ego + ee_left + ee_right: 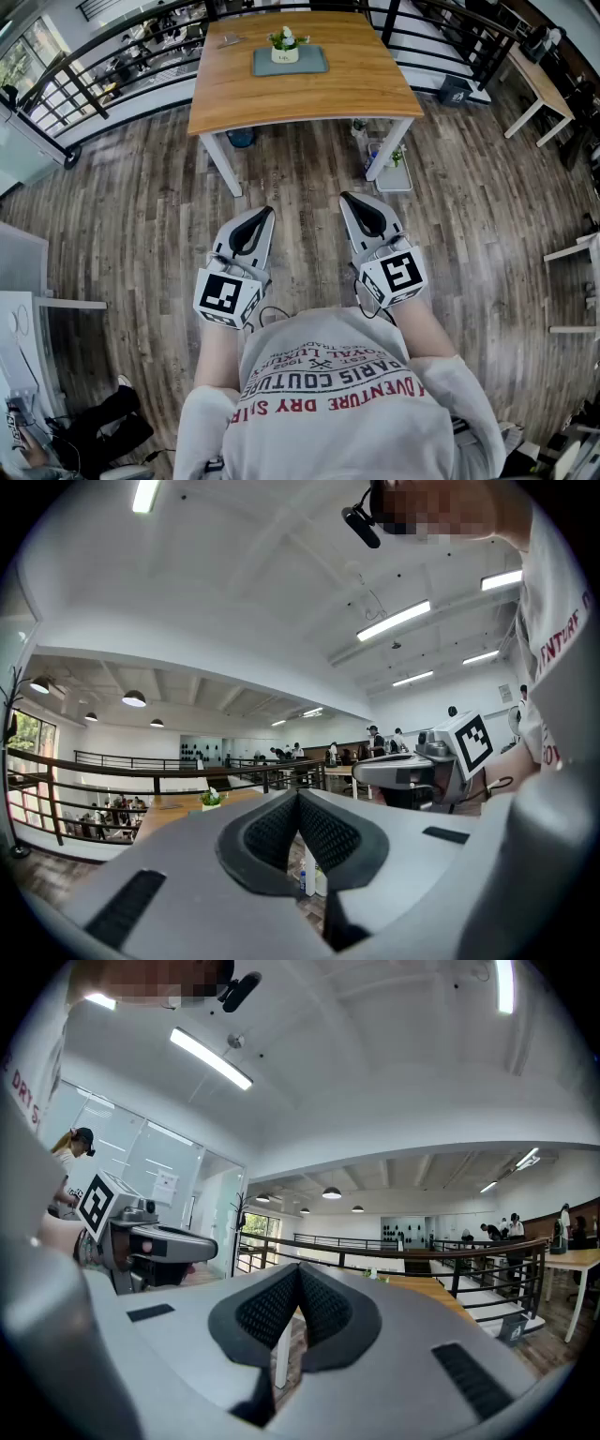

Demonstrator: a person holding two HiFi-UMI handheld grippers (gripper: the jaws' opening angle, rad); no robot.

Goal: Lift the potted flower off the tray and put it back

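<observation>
Both tools are level and well short of the wooden table (pixel 234 94). The left gripper (pixel 267 214) and right gripper (pixel 345 199) are pinched together on nothing. The potted flower (pixel 284 45) sits on its grey tray (pixel 314 64). It looks light, with a hard, probably slick pot: best gripped by the pot's sides, never the stems.
</observation>
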